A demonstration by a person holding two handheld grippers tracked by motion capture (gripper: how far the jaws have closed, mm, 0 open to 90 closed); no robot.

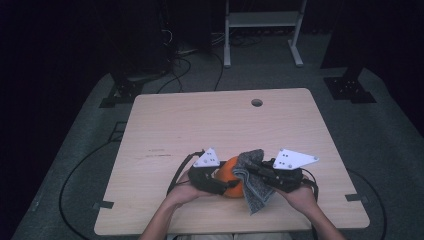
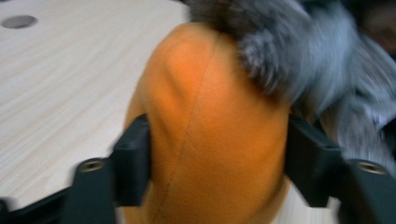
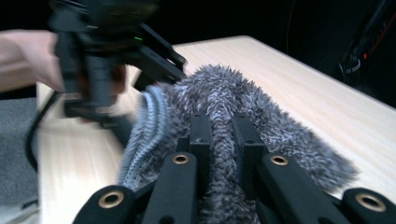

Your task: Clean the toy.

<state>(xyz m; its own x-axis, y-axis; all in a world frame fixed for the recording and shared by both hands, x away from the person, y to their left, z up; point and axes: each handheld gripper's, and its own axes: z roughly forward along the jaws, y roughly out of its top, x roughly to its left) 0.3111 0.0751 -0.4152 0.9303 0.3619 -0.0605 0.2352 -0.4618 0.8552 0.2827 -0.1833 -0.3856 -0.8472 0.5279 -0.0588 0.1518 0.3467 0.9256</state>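
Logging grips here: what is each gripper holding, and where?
Left gripper clamps the orange plush thing across its sides. Right gripper pinches a fold of the grey fuzzy cloth.

Counting here: one orange plush thing (image 1: 231, 175), one fuzzy grey cloth (image 1: 254, 186), two tongs sitting on one surface (image 1: 200, 120).

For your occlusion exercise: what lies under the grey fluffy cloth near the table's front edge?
The grey cloth drapes over one side of an orange soft object, held between the left gripper's jaws. The right gripper pinches the cloth. The orange object's covered side cannot be seen.
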